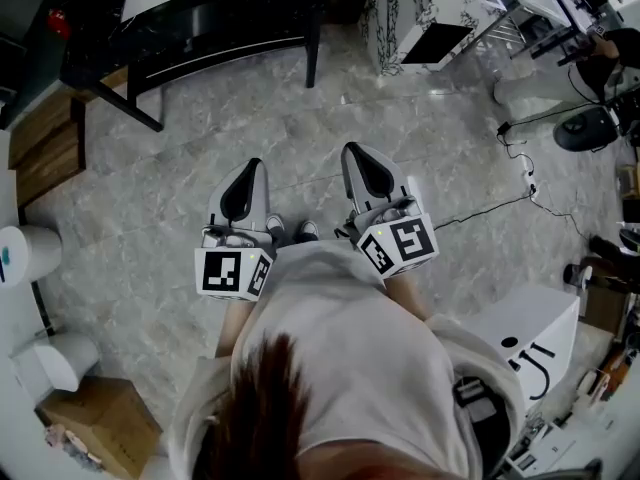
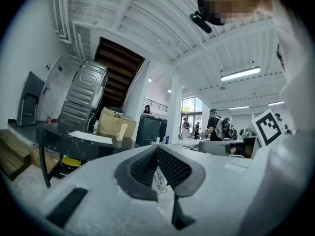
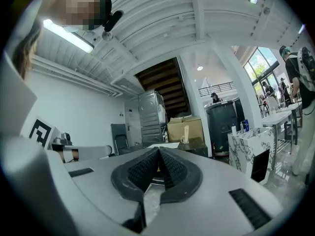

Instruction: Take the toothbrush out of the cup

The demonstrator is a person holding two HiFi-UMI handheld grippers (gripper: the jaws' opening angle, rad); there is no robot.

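Observation:
Both grippers are held level side by side in front of the person's body, above a grey marble floor. My left gripper (image 1: 252, 164) (image 2: 157, 147) is shut, its ribbed pads meeting at the tip with nothing between them. My right gripper (image 1: 353, 150) (image 3: 159, 149) is shut and empty too. Far ahead, a pale cup (image 3: 185, 134) (image 2: 119, 132) with a tall pale stick in it stands on a black table (image 3: 194, 149) (image 1: 200, 18). It is too small to tell whether the stick is the toothbrush. Neither gripper is near it.
A white marble-patterned cabinet (image 1: 420, 13) (image 3: 251, 141) stands right of the black table. A black cable (image 1: 500, 206) trails over the floor at the right. There is a white box (image 1: 535, 333) at the lower right and a cardboard box (image 1: 100, 423) at the lower left. People (image 2: 216, 124) stand far off.

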